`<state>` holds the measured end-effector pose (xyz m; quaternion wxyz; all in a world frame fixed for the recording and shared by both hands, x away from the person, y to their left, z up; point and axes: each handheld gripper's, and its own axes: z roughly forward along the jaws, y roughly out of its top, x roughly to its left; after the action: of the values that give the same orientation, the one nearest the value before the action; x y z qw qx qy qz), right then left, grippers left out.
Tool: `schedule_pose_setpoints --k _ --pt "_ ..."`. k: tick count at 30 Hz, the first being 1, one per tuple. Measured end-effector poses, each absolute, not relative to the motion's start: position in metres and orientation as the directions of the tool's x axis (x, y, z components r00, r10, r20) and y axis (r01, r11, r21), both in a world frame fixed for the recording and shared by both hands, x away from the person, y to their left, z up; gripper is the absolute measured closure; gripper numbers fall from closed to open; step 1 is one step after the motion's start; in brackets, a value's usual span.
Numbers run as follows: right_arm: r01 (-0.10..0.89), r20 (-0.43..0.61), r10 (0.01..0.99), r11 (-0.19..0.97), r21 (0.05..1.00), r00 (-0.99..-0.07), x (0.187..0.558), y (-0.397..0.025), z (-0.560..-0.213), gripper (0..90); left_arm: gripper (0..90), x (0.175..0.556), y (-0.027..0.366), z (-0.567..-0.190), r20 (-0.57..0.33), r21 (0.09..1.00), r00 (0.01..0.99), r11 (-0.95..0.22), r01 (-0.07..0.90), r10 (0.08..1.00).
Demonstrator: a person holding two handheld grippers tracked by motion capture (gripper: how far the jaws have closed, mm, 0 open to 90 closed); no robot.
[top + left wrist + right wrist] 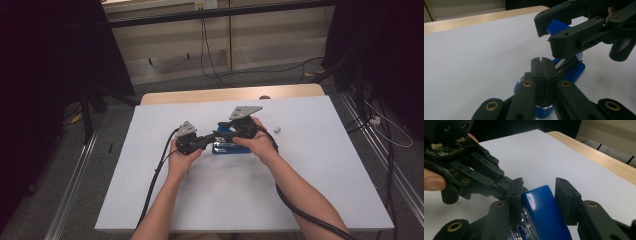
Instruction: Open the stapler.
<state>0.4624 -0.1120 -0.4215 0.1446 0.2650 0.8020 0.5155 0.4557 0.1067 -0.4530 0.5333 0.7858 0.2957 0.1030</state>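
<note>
A blue stapler [231,148] lies at the middle of the white table top [310,175]. My right gripper [537,188] is open, its jaws straddling the stapler's raised blue top arm [541,212]; the left jaw touches it and a gap shows at the right jaw. In the left gripper view the same jaws of the right gripper [550,33] stand either side of the blue arm [556,26]. My left gripper [543,66] is shut, jaws pressed together, just above the stapler's blue base [575,72] and metal magazine. In the high view the left gripper [212,138] and right gripper [225,131] meet over the stapler.
A small grey piece [277,130] lies on the table right of the hands. A wooden edge [230,94] runs along the far side. Cables trail from both grippers toward the near edge, and dark stands flank the table.
</note>
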Motion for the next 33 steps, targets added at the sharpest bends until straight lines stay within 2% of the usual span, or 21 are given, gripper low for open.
schedule_pose_setpoints --k 6,10,13,15,19,24,30,33 --pt "0.285 0.061 0.579 0.304 0.909 -0.813 0.463 -0.114 -0.422 59.1 87.7 0.462 0.101 -0.459 -0.194 0.891 0.803 -0.242 0.385 0.564" --pt "0.299 0.071 0.583 0.304 0.905 -0.809 0.463 -0.112 -0.424 57.7 88.2 0.461 0.097 -0.462 -0.181 0.891 0.814 -0.259 0.374 0.552" --pt "0.320 0.092 0.594 0.292 0.901 -0.799 0.463 -0.114 -0.426 48.2 88.7 0.462 0.097 -0.462 -0.179 0.893 0.818 -0.259 0.369 0.547" --pt "0.323 0.091 0.605 0.287 0.902 -0.791 0.462 -0.117 -0.426 36.9 89.3 0.462 0.097 -0.462 -0.174 0.892 0.818 -0.264 0.367 0.548" --pt "0.338 0.124 0.625 0.237 0.911 -0.771 0.458 -0.129 -0.421 30.4 88.9 0.463 0.097 -0.462 -0.179 0.892 0.820 -0.261 0.368 0.543" --pt "0.340 0.113 0.654 0.232 0.911 -0.748 0.452 -0.146 -0.413 26.5 89.2 0.464 0.095 -0.461 -0.173 0.891 0.823 -0.270 0.365 0.541" --pt "0.318 0.080 0.674 0.238 0.918 -0.734 0.434 -0.156 -0.408 26.3 89.1 0.465 0.093 -0.456 -0.166 0.896 0.820 -0.264 0.357 0.547" --pt "0.312 0.066 0.674 0.251 0.916 -0.736 0.423 -0.158 -0.412 35.3 88.9 0.465 0.091 -0.454 -0.180 0.902 0.826 -0.246 0.356 0.534"
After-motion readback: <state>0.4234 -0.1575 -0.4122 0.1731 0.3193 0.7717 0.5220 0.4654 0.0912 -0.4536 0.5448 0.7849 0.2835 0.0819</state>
